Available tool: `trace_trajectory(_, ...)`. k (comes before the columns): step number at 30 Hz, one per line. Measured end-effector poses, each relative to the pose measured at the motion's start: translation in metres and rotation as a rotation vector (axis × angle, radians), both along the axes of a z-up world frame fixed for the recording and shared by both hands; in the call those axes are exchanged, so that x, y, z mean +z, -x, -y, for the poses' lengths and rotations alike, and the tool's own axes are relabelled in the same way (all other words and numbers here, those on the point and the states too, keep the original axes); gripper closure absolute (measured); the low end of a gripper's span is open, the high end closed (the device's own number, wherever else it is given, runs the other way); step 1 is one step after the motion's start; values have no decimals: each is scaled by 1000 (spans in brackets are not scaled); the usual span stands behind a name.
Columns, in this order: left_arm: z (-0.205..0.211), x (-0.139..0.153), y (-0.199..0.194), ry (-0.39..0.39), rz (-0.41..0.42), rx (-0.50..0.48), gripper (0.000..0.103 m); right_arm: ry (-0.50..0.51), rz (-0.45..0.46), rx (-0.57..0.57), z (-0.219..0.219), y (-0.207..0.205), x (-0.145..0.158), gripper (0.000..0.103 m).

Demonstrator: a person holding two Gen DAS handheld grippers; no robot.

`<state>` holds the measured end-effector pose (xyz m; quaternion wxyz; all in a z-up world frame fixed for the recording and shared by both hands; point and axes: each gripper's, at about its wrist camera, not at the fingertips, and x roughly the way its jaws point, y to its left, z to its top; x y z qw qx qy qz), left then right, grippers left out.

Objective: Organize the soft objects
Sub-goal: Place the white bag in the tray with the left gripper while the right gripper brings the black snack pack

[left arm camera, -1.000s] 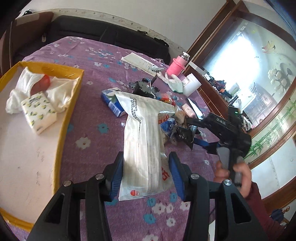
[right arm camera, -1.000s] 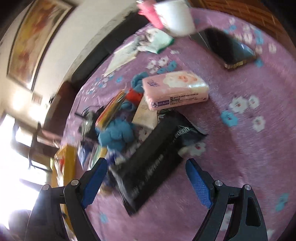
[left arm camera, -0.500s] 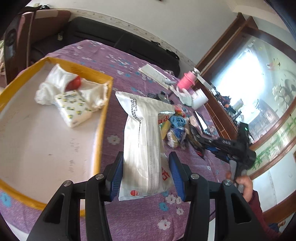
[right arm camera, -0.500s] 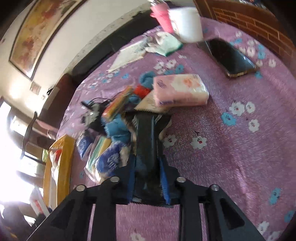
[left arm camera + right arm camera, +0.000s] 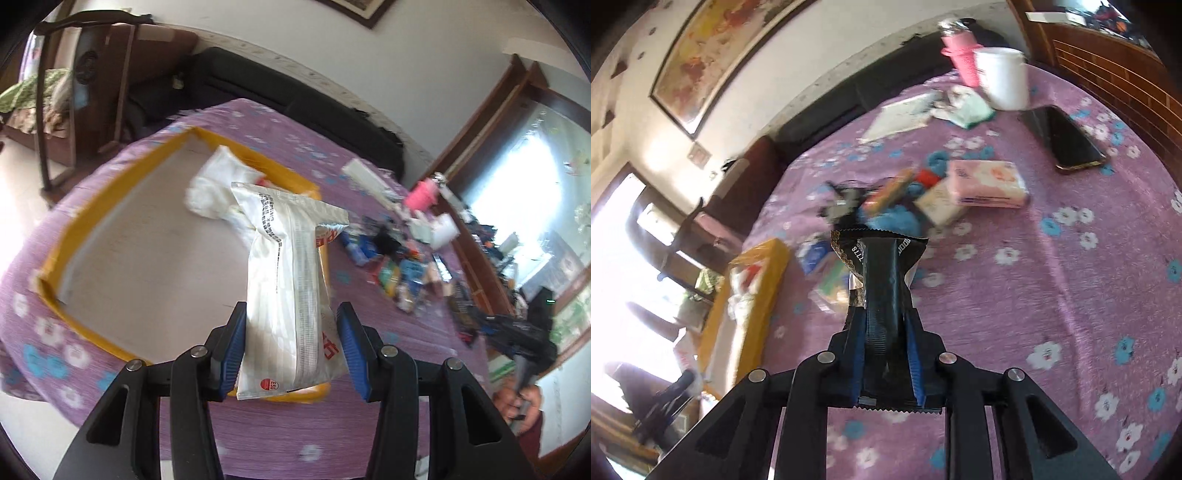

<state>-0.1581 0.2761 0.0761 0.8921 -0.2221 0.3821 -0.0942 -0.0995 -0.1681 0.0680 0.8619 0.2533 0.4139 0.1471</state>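
Carrying two packs toward the yellow tray

Pinching a white wipes pack (image 5: 286,295), the left tool (image 5: 291,347) hangs over the tray's (image 5: 70,236) near rim; a loose squeeze could let the slick pack slide out onto the table (image 5: 1052,295). Pressed together on a crumpled black pouch (image 5: 882,280), the right tool (image 5: 886,350) hangs above the clutter pile (image 5: 908,199), well apart from the tray. The tray floor has open room beside the white cloth (image 5: 218,184).
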Motion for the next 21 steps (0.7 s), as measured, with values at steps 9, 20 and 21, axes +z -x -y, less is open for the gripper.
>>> trace_trajectory(9, -37, -8, -61, -119, -100, 36, 56, -21, 32, 208, -97, -20, 30, 80)
trace_trajectory(20, -77, -51, -162, -68, -283, 76, 55, 36, -50, 461, -255, -62, 6, 80)
trace_trajectory(21, -79, -52, -167, -72, -283, 78, 55, 42, -60, 477, -264, -65, 2, 80)
